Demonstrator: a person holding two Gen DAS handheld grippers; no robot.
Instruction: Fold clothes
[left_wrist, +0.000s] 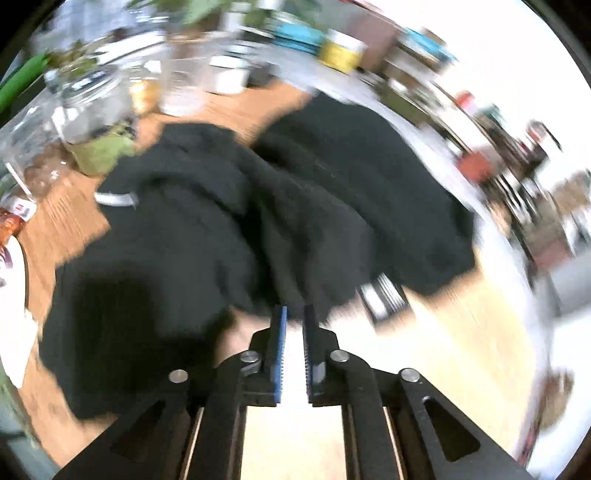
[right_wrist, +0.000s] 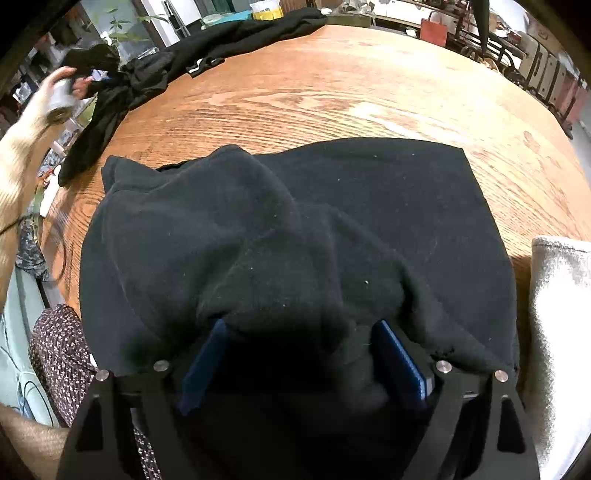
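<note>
Black garment (right_wrist: 332, 221) bunched on wooden surface (right_wrist: 332, 92). Right hand-held gripper (right_wrist: 299, 354) spread wide, fabric mounded between pads, not pinched. Left hand-held gripper (left_wrist: 294, 321) slightly parted, empty, above second black garment (left_wrist: 240, 221).

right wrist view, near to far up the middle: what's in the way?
Right claw, jaws wide → folded black garment → bare wooden table → second black garment at the far edge → yellow-and-white tub.
</note>
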